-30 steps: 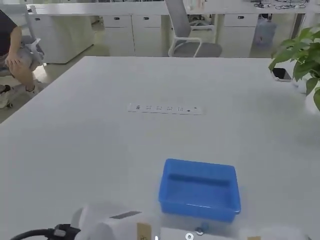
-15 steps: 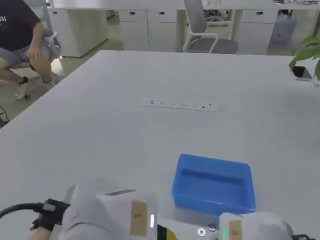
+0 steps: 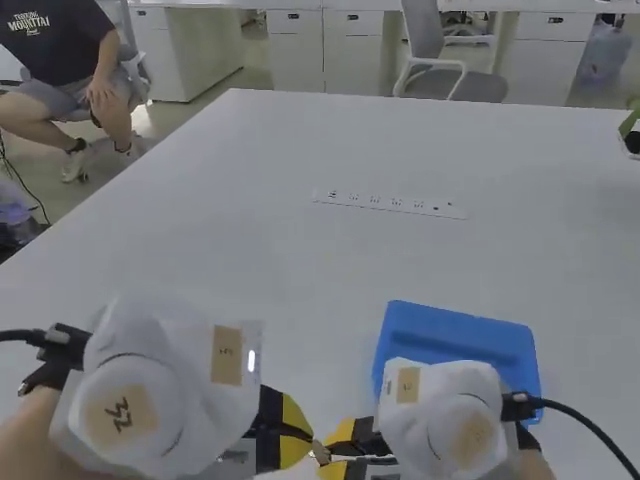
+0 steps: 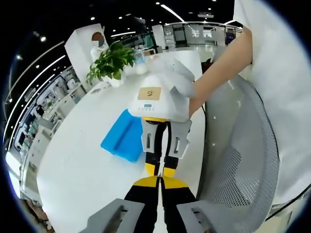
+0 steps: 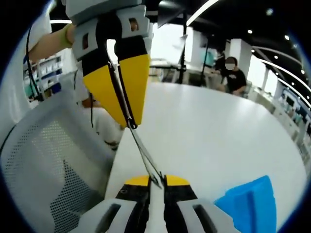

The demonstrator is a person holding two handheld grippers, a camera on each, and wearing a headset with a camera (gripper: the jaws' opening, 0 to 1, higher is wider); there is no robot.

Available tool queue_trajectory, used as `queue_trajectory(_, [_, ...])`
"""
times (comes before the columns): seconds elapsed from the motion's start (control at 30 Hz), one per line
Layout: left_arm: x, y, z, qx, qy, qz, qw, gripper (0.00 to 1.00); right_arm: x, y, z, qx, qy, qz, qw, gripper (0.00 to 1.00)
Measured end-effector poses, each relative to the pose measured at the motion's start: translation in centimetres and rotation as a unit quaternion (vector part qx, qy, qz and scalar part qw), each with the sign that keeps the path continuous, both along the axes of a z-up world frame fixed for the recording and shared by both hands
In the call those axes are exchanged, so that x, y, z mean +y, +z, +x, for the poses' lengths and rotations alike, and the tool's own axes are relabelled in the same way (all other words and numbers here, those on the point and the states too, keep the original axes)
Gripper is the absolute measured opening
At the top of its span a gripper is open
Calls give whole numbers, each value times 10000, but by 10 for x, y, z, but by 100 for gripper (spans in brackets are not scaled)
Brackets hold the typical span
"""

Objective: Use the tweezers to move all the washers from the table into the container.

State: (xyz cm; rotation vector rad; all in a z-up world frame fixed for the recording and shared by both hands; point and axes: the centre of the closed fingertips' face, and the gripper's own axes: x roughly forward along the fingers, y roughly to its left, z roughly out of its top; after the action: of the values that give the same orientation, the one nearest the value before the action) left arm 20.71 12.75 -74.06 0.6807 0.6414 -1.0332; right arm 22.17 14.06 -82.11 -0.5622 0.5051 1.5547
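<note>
My two grippers meet tip to tip over the near table edge. The left gripper point(image 3: 293, 446) has its yellow jaws shut on thin metal tweezers point(image 5: 143, 153), which stick out from between them. In the right gripper view the left gripper point(image 5: 127, 121) comes down from the top, and the tweezers' other end sits between the nearly closed jaws of my right gripper point(image 5: 158, 182). The blue container point(image 3: 460, 338) stands just beyond the right gripper point(image 3: 346, 440), and it looks empty where I can see inside. In the left gripper view the right gripper point(image 4: 159, 170) faces my left gripper point(image 4: 159, 182).
A white power strip point(image 3: 390, 203) lies mid-table on the white table point(image 3: 230, 250). A person point(image 3: 70, 50) sits at the far left, off the table. A grey mesh chair point(image 4: 243, 160) is right behind the near edge. A potted plant point(image 4: 112, 60) stands at the table's far side.
The head view has tilted down and shifted. Both grippers have risen from the bottom edge into the picture and come together tip to tip in front of the container.
</note>
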Motion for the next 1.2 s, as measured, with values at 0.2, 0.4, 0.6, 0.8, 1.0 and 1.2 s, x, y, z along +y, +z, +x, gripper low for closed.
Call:
queue_trajectory(0.2, [11, -1, 7, 69, 119, 41, 9999, 0, 10, -2, 4, -24, 13, 12, 10000, 6])
queue_trajectory(0.4, [15, -3, 13, 86, 104, 84, 9999, 0, 15, -5, 10, 65, -39, 28, 10000, 7])
queue_trajectory(0.6, [17, -6, 20, 175, -4, 187, 9997, 0, 17, -9, 14, 197, -70, 43, 9998, 7])
queue_trajectory(0.8, [17, -5, 28, 479, -26, 64, 9988, 0, 17, -10, 18, 439, -150, 76, 9989, 7])
queue_trajectory(1.0, [19, -6, 33, 723, -102, 105, 9973, 0, 19, -2, 12, 463, 69, 140, 9988, 15])
queue_trajectory(1.2, [21, -9, 35, 897, -141, 150, 9958, 0, 20, 9, 16, 412, 84, 214, 9989, 13])
